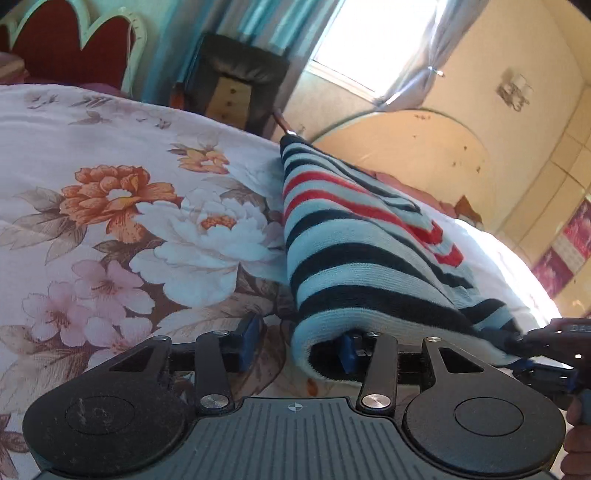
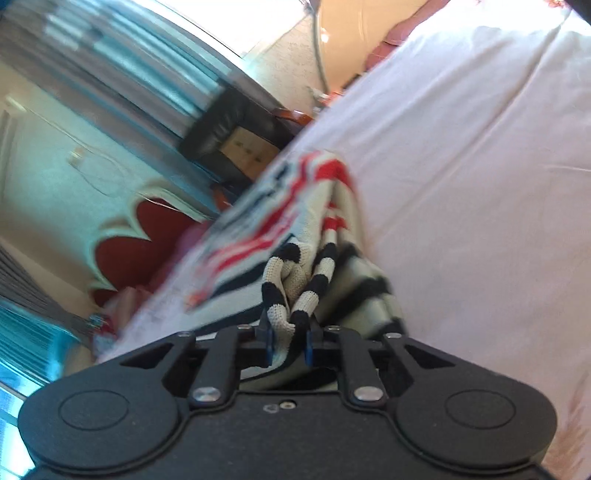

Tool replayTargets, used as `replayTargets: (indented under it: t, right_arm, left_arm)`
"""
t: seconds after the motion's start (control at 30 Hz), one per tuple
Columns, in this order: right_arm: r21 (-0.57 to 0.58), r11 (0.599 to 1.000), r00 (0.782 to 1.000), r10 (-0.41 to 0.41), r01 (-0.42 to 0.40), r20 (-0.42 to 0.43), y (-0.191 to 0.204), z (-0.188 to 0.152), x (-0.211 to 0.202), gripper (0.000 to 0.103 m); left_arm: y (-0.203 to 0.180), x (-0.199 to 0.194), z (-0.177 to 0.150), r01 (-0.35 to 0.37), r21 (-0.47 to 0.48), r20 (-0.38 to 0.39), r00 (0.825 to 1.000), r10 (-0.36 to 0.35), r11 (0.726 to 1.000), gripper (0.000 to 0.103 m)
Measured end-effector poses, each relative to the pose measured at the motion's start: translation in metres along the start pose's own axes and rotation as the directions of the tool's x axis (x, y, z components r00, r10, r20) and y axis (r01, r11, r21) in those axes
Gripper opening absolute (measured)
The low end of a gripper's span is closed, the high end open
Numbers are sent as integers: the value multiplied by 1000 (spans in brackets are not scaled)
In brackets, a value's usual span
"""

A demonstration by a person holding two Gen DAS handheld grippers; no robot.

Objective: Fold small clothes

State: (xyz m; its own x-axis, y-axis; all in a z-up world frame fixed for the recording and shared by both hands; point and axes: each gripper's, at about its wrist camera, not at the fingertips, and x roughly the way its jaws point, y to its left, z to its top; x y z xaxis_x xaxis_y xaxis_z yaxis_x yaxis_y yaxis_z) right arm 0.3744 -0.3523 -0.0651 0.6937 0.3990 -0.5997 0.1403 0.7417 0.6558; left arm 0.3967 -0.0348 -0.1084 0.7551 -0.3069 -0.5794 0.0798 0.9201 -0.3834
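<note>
R gripper: jaws clenched on a bunched fold of the striped knit garment; blue pads close together, cloth pinched btwn them.
L gripper: jaws apart, not pressing; L pad bare over the bedspread, R pad tucked under the garment's rolled edge. Nothing gripped btwn them.
Garment, L view: pale blue w/ dark navy stripes, a few red ones higher up; lies on the bed, near edge folded over in a thick roll, far end rising to a point at the bed's far edge.
Garment, R view: looks cream/black/red here; gathered into ridges right in front of the jaws, rest blurred, spread toward the far L.
R-side rig, L view: the other gripper's dark tip touching the garment's R corner; part of a hand at frame edge.
Bedspread: white, big orange, white & pink flowers; plain pale part R of the garment in R view.
Beyond bed: dark chair, red headboard w/ pale trim, turquoise curtains, bright window, cream wall.
</note>
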Motion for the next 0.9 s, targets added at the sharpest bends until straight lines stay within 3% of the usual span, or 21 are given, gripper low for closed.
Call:
replayTargets:
  t: [0.03,0.1,0.13,0.2,0.3,0.37,0.43,0.53,0.6,0.67,0.77,0.83,0.9]
  right_arm:
    - [28,999,999,-23,24,-24,-11,-2,9,15]
    - [77,997,1000,9,-8,-23,-27,-4,12,14]
    - [76,997,1000,12,-11,-9,-28,-4,8,17]
    - [42,999,999,-6,5,33,-21,-4,-8,26]
    - [-129,988,985,-67,88,158,4,-2,-36,19]
    - [-288,949,978,-69,125,195,30,-1,-38,15]
    - [-424,895,982,-69,139,176,53,-2,-25,14]
    - [-584,785,978,-154,207,140,65,-10,3,8]
    - [-622,742,960,-276,249,56,53,-15,26,0]
    - [-616,757,967,-250,220,38,45,-19,23,0]
    - [-619,752,968,-246,225,53,54,-17,15,0]
    - [-609,762,975,-189,220,117,63,-12,1,10]
    - [-620,745,969,-173,246,178,74,-4,1,16]
  left_arm:
    - [0,-2,2,10,20,-18,1000,-9,1000,46]
    - [6,-12,6,46,39,-38,998,-45,998,47]
    - [12,-21,8,61,44,-36,998,-59,997,56]
    - [21,-43,12,50,55,17,999,-51,997,63]
    - [12,-57,30,100,98,90,990,-109,990,63]
    - [-6,-46,40,157,142,81,982,-170,977,63]
    - [-26,-27,43,189,190,53,978,-203,963,63]
    - [-44,10,29,149,268,-96,987,-127,952,63]
    - [-52,8,18,120,361,-85,992,-95,925,63]
    - [-56,3,17,108,406,-88,993,-79,907,63]
    - [-53,-9,34,105,377,-35,994,-99,920,63]
    - [-51,-11,47,78,379,5,996,-87,922,63]
    - [-52,1,58,27,385,4,1000,-31,923,63]
